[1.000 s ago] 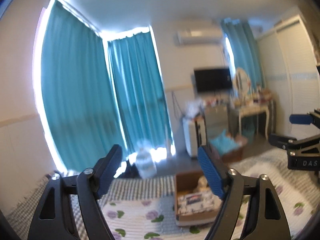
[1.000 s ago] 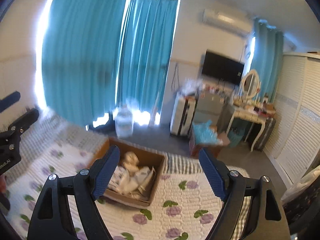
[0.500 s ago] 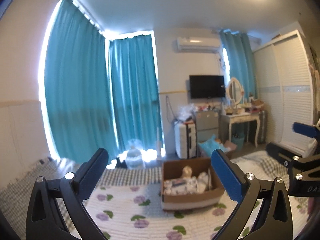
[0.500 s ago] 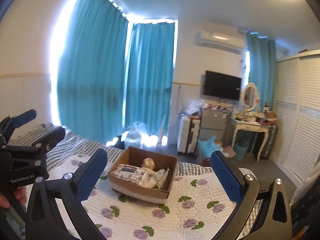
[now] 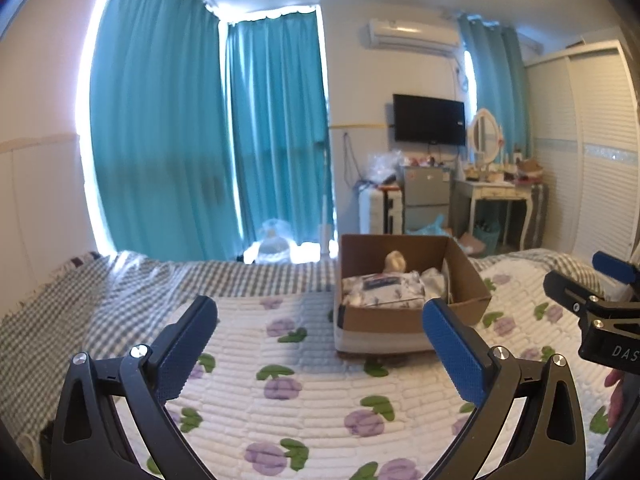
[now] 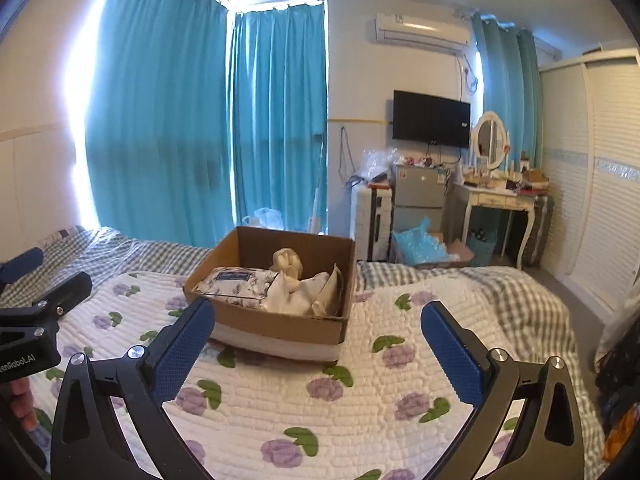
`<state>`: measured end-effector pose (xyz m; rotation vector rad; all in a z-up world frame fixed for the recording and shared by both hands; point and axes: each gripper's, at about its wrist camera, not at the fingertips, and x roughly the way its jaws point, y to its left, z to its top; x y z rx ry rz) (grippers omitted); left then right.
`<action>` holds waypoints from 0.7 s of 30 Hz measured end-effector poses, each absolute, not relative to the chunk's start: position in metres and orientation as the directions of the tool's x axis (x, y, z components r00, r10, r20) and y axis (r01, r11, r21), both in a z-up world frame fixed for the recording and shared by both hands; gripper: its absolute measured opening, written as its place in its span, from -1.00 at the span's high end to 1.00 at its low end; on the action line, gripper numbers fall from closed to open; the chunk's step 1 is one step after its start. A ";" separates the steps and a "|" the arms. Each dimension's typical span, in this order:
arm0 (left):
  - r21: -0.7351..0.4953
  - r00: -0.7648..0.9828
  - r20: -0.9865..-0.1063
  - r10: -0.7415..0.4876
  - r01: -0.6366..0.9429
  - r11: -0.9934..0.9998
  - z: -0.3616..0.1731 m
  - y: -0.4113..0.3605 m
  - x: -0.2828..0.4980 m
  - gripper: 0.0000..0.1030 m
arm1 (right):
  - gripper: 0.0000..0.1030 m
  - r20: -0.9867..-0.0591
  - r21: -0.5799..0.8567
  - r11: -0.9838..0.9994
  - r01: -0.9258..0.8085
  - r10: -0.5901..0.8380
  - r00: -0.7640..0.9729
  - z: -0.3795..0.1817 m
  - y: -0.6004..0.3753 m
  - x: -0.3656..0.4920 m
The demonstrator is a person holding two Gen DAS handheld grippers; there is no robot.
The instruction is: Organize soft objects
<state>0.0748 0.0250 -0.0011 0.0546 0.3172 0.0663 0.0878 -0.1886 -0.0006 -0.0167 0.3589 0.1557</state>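
A brown cardboard box [image 5: 464, 276] [image 6: 276, 320] stands on the bed's floral quilt [image 5: 304, 392] [image 6: 360, 396]. It holds soft things: a flower-printed package [image 5: 382, 290] [image 6: 236, 282], a cream plush toy [image 5: 395, 261] [image 6: 287, 261] and white cloth [image 6: 304, 296]. My left gripper [image 5: 320, 332] is open and empty, low over the quilt, short of the box. My right gripper [image 6: 318, 332] is open and empty, just in front of the box. Each gripper shows at the edge of the other's view, the right one [image 5: 600, 304] and the left one [image 6: 32, 308].
A grey checked blanket [image 5: 100, 292] covers the bed's far and left parts. Teal curtains [image 5: 208, 140] hang behind. A small fridge [image 6: 418, 200], a white dressing table [image 6: 500, 204], a TV [image 6: 431, 119] and a white wardrobe [image 6: 600, 184] stand beyond the bed.
Both cameras have tilted down and steadied, so the bed and box fill more of each view. Both grippers stay open and empty.
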 end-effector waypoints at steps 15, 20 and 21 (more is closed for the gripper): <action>0.046 0.946 -0.320 0.051 -0.038 0.998 -0.005 0.025 0.071 -1.00 | -1.00 -0.359 -0.003 0.988 -0.157 0.146 0.922 0.004 -0.184 0.081; 0.050 0.944 -0.326 0.049 -0.035 0.998 -0.005 0.023 0.070 -1.00 | -1.00 -0.365 0.006 0.987 -0.158 0.149 0.919 0.004 -0.184 0.083; 0.053 0.943 -0.328 0.048 -0.032 0.998 -0.005 0.023 0.070 -1.00 | -1.00 -0.365 0.005 0.987 -0.158 0.149 0.919 0.003 -0.183 0.083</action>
